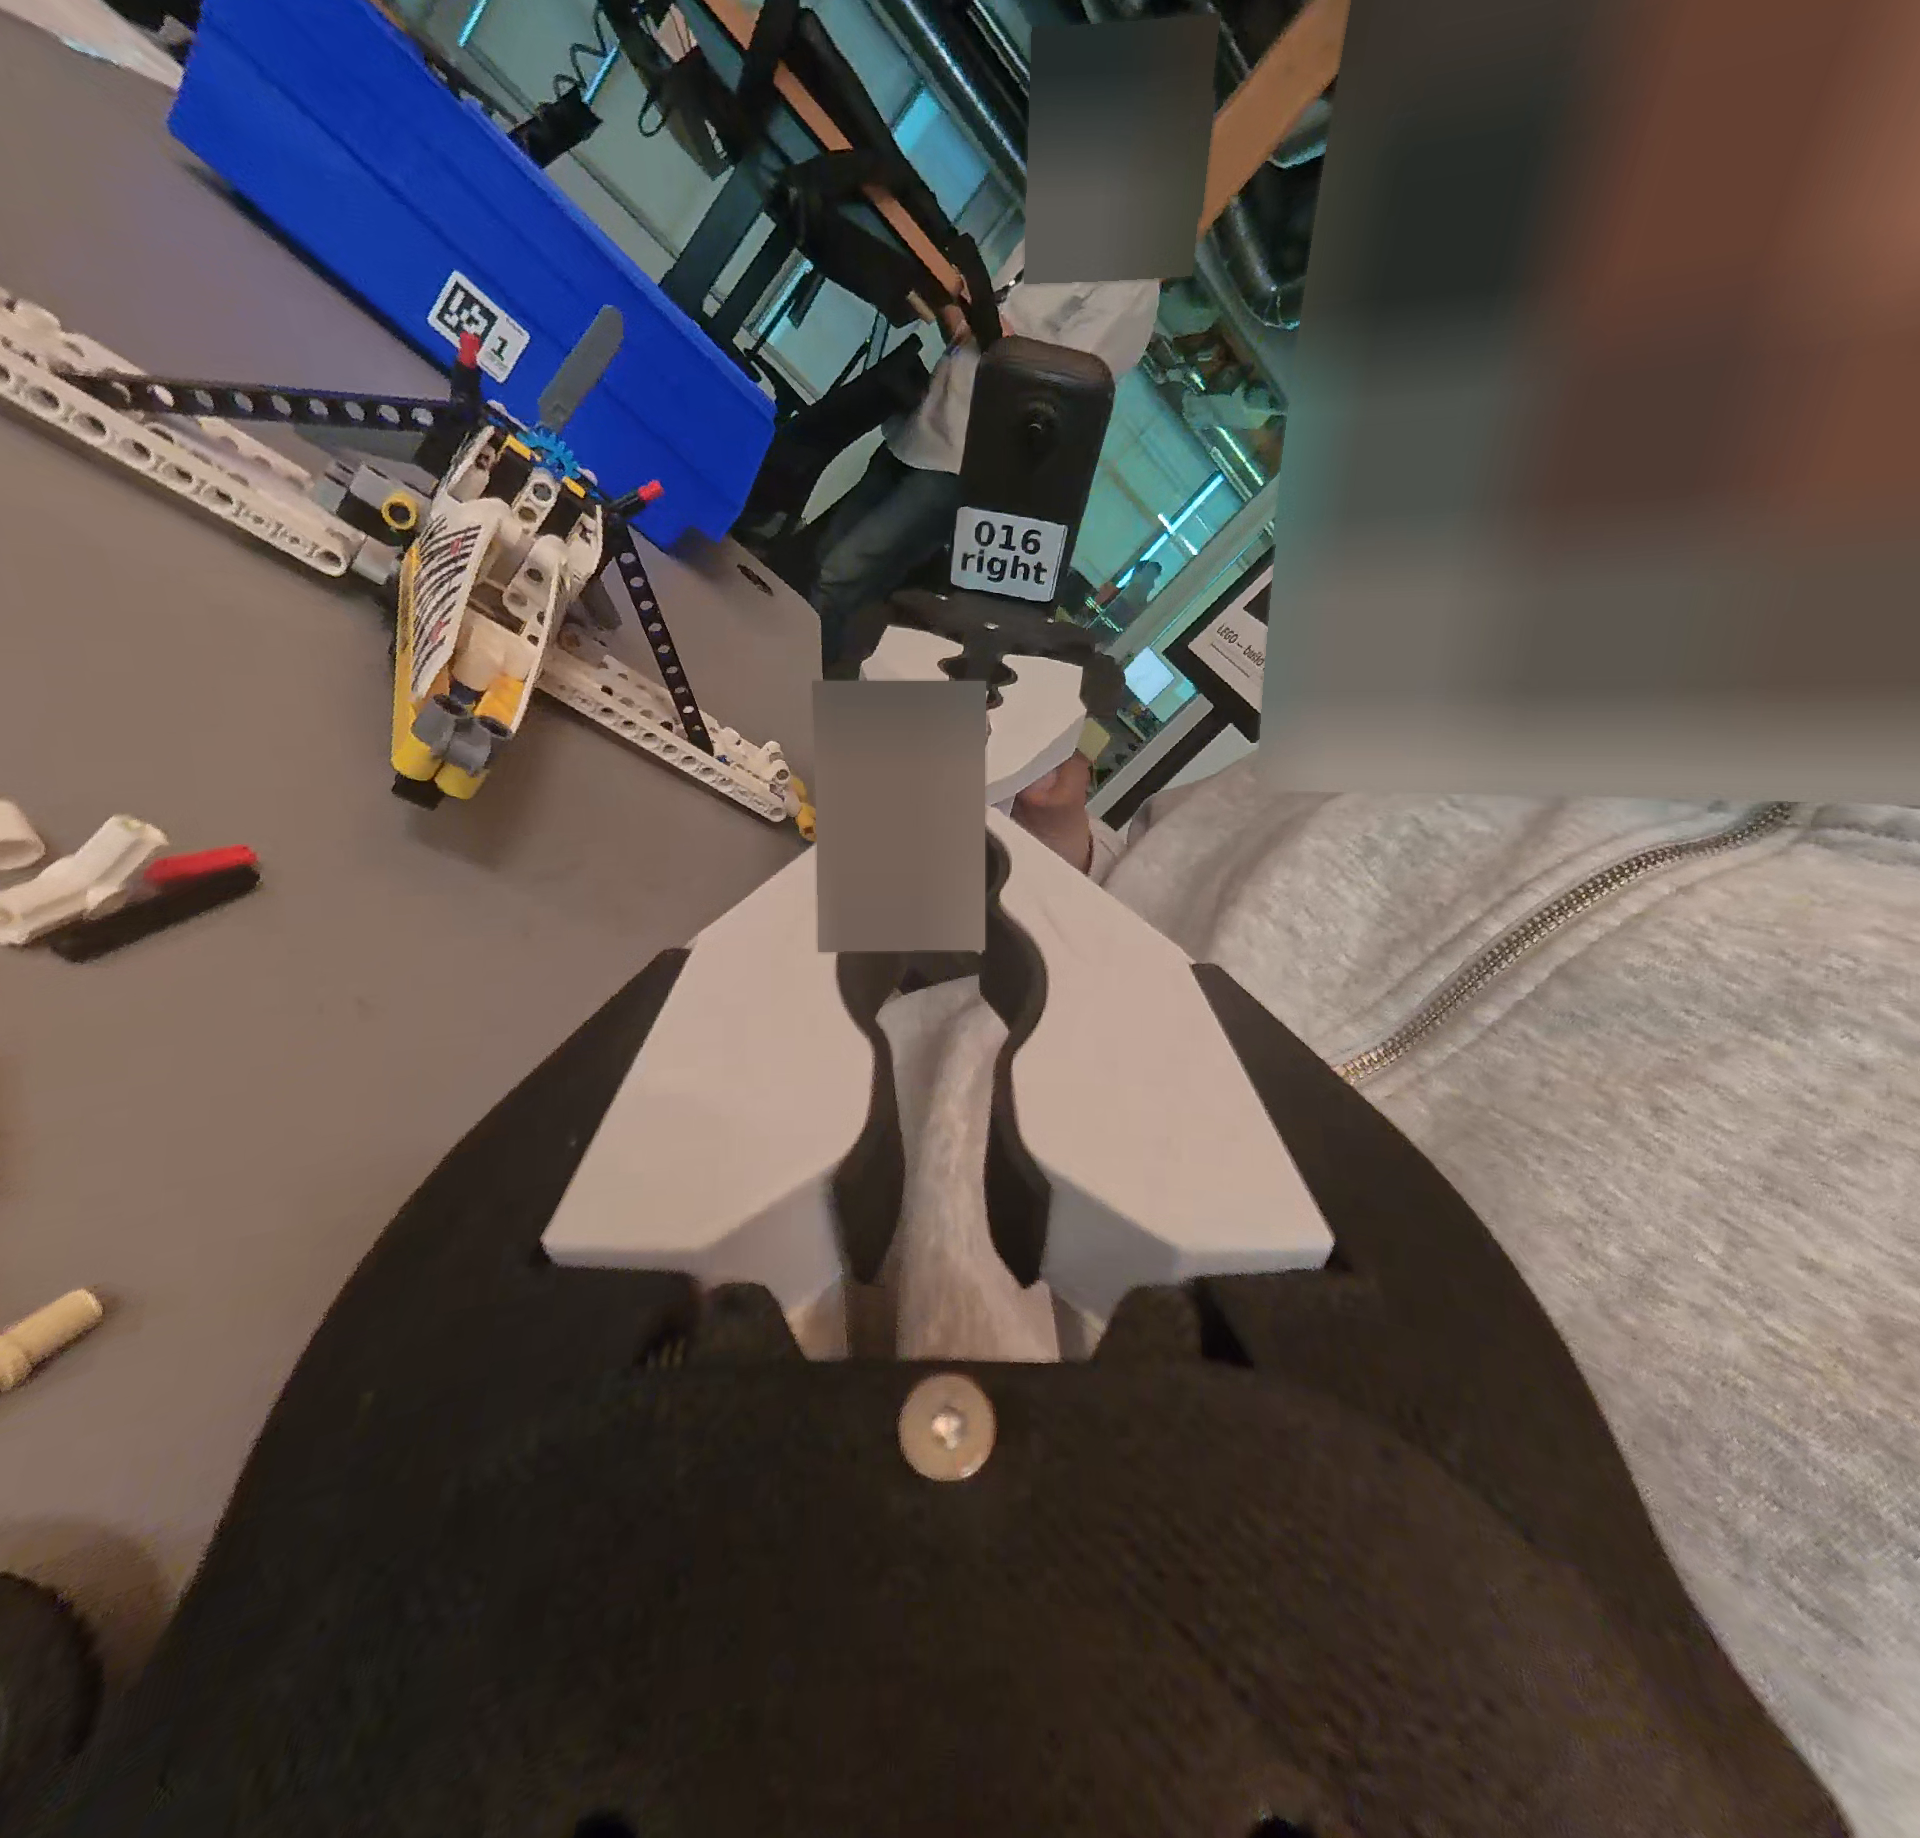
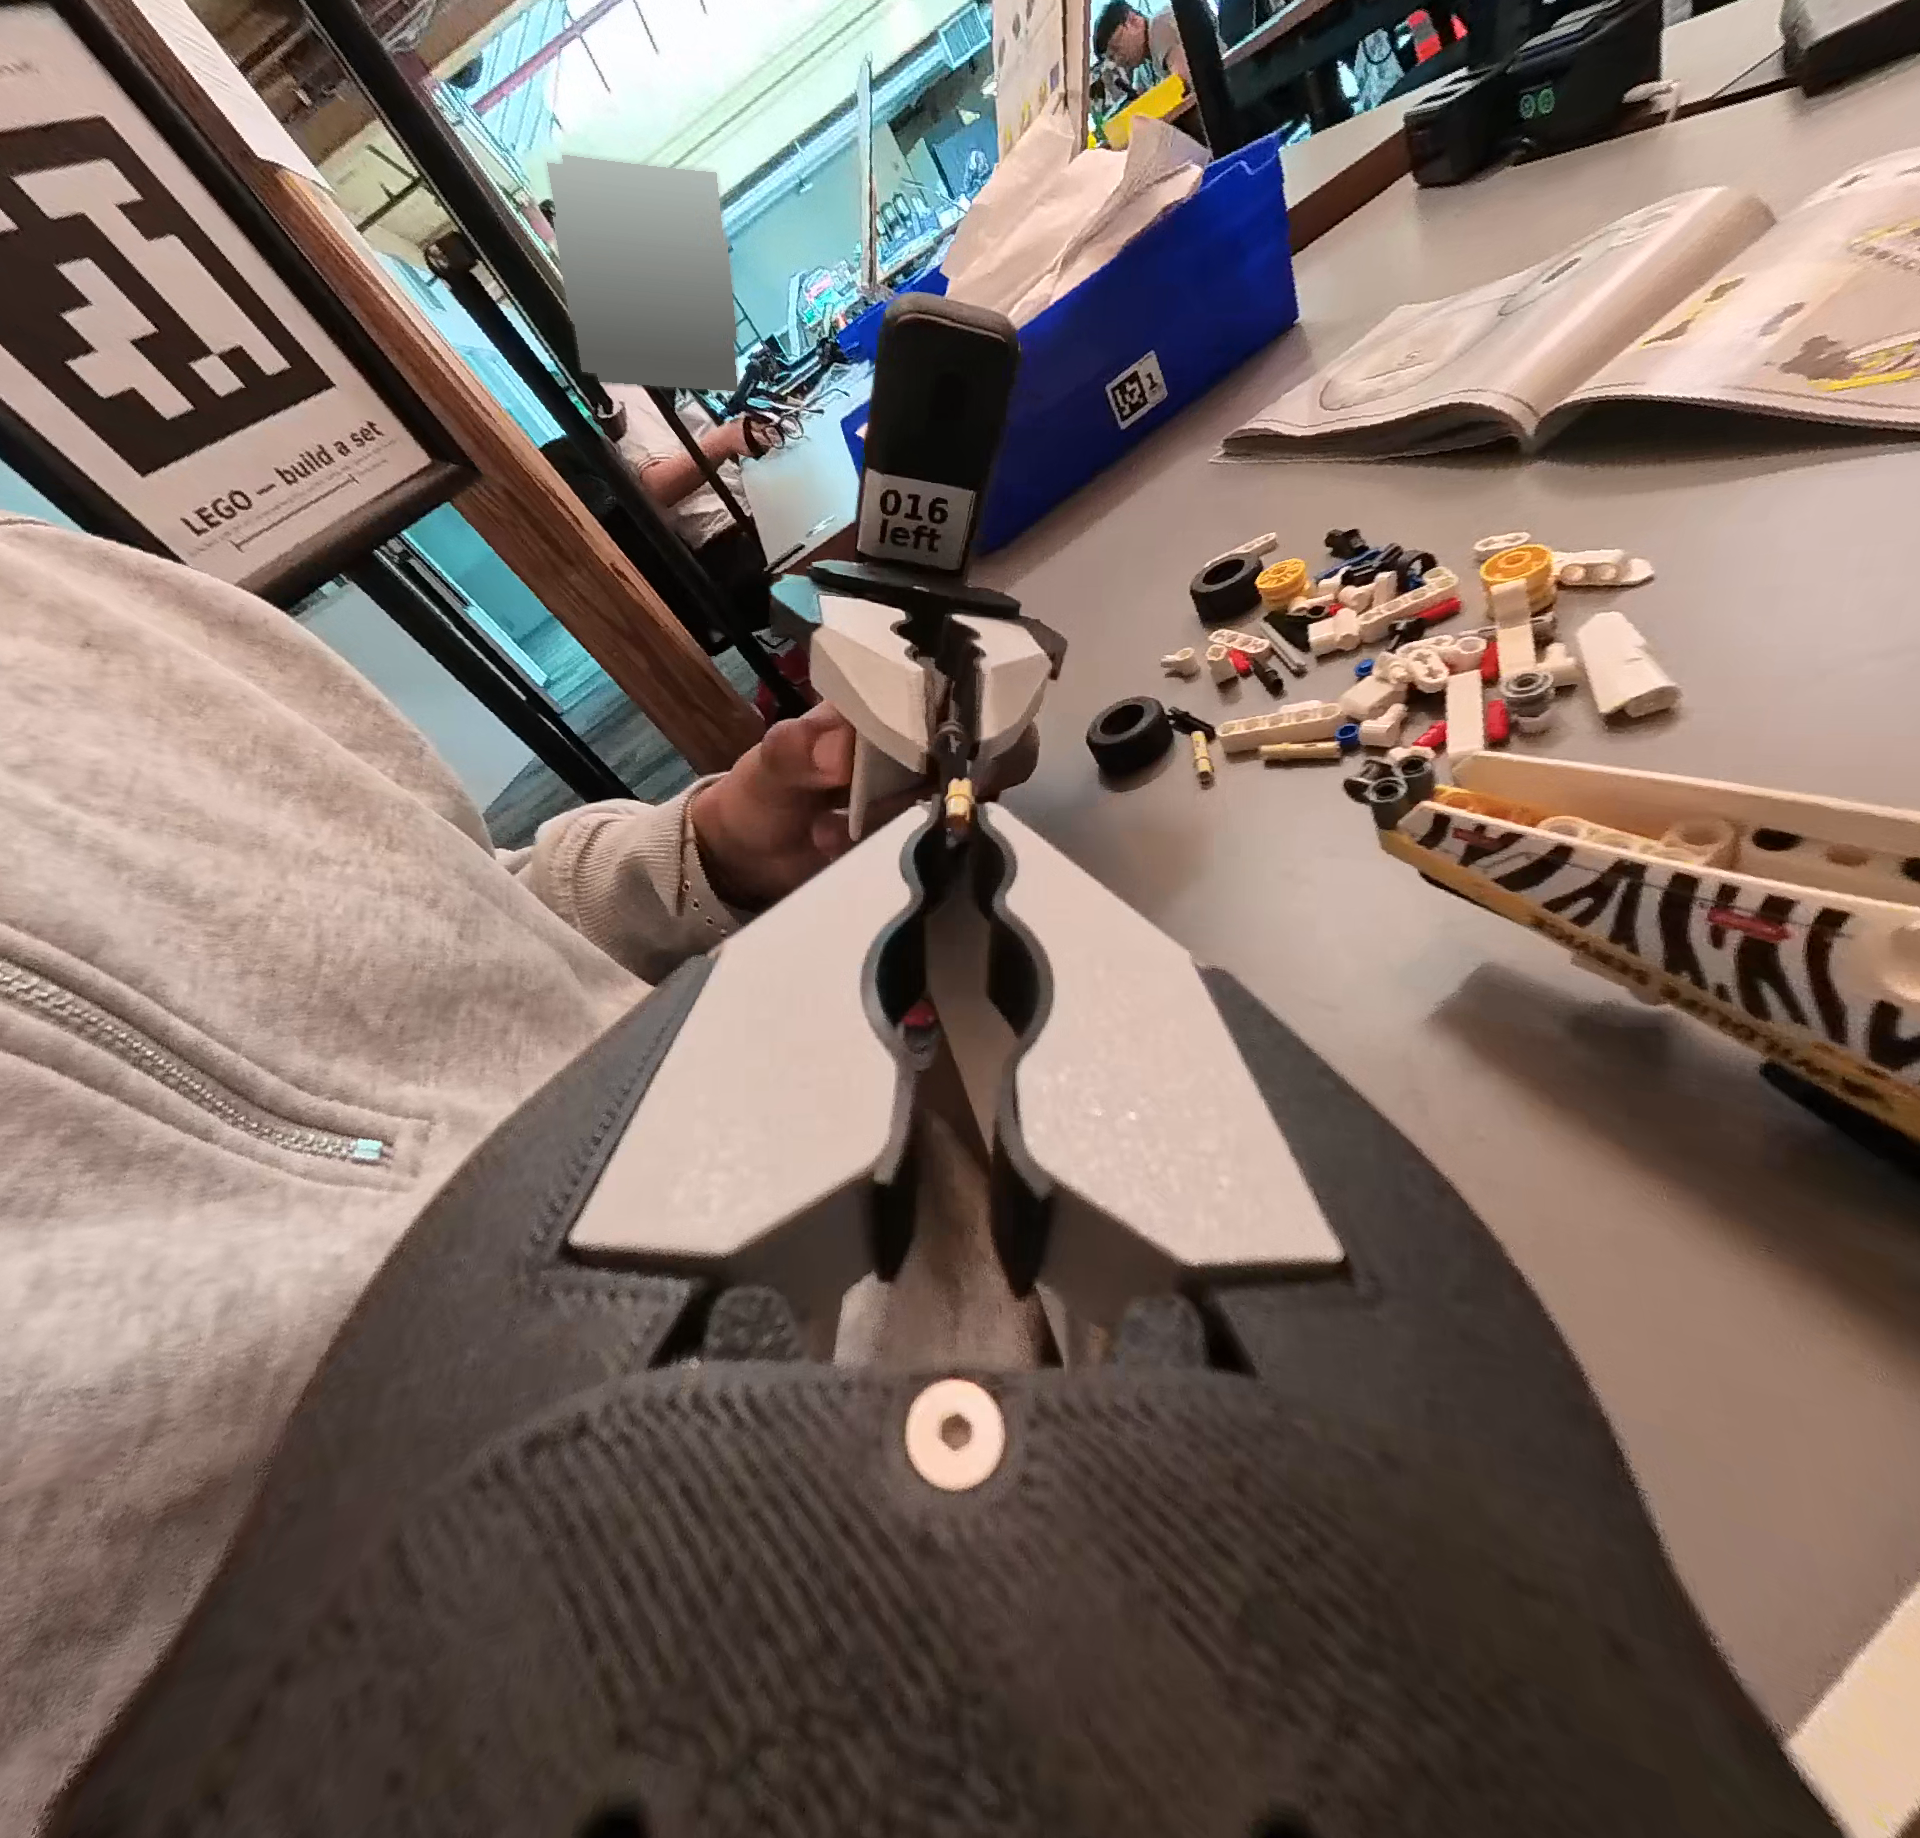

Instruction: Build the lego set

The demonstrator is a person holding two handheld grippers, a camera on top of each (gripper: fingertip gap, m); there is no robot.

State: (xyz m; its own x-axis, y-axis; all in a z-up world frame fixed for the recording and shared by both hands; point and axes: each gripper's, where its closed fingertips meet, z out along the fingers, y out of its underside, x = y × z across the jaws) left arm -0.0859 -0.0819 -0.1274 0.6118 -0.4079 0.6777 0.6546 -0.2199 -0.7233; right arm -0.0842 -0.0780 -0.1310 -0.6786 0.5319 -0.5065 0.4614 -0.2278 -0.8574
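Note:
My right gripper [image 2: 956,834] and my left gripper [image 2: 940,723] meet tip to tip above the table's near edge. A small tan pin [image 2: 958,801] on a thin black piece [image 2: 951,744] bridges them. The right fingertips are closed on the pin and the left ones on the black piece. In the left wrist view a grey patch hides my left gripper's [image 1: 902,947] tips, and the right gripper [image 1: 1003,687] faces it. The part-built white and yellow helicopter [image 1: 483,593] with zebra stripes lies on the grey table [image 1: 312,1113]; it also shows in the right wrist view [image 2: 1662,915].
A pile of loose bricks, wheels and pins [image 2: 1403,645] and a black tyre [image 2: 1130,734] lie mid-table. An open instruction booklet [image 2: 1558,334] and a blue bin [image 2: 1143,354] stand behind. More loose pieces [image 1: 114,889] lie at the left. A person's grey sleeve [image 2: 260,905] is close by. Left and right tips are no more than a few centimetres apart.

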